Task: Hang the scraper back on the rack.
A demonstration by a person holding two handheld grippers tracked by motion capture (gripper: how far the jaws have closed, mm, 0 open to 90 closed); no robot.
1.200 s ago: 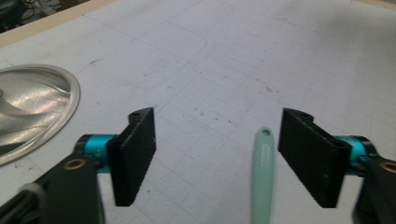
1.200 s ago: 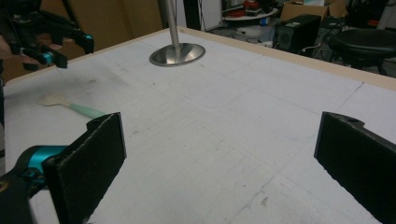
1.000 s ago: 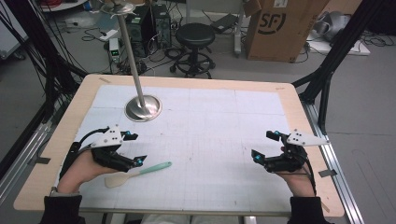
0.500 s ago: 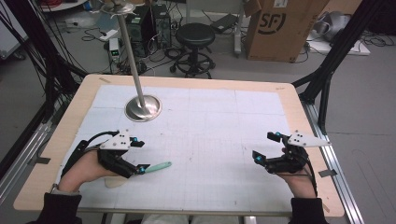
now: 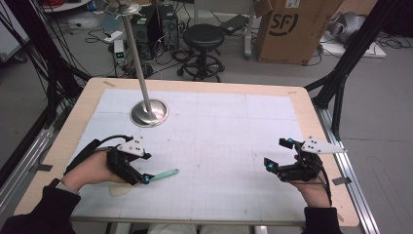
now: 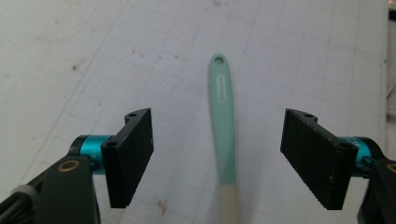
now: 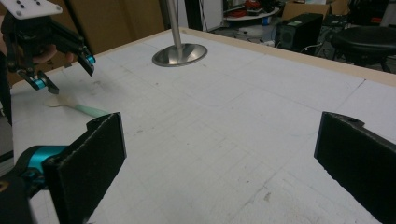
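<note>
High view: left gripper [image 5: 144, 178] sits over the pale end of a spatula [image 5: 163, 174] at the mat's [image 5: 219, 146] 7 o'clock corner, hand low so the jaws can straddle the handle. They've just been closing in w/ the handle between them, not yet pinching. Spatula lies flat, long axis roughly 8-to-2 o'clock, green tip toward 2. Right gripper [image 5: 277, 155] rests at 4 o'clock, well apart, prob. parked until needed. Steel stand [image 5: 148, 112] is up at 11 o'clock.

Left gripper view: spatula [image 6: 223, 126] runs straight up btwn the pads [image 6: 133, 151], hang-hole end at 12 o'clock, clear gaps both sides, so released, nothing grasped.

Right gripper view: own jaws spread wide over bare mat [image 7: 243, 121], holding nothing. Left gripper [image 7: 63, 72] hovers at 10 o'clock above the spatula [image 7: 86, 109].
</note>
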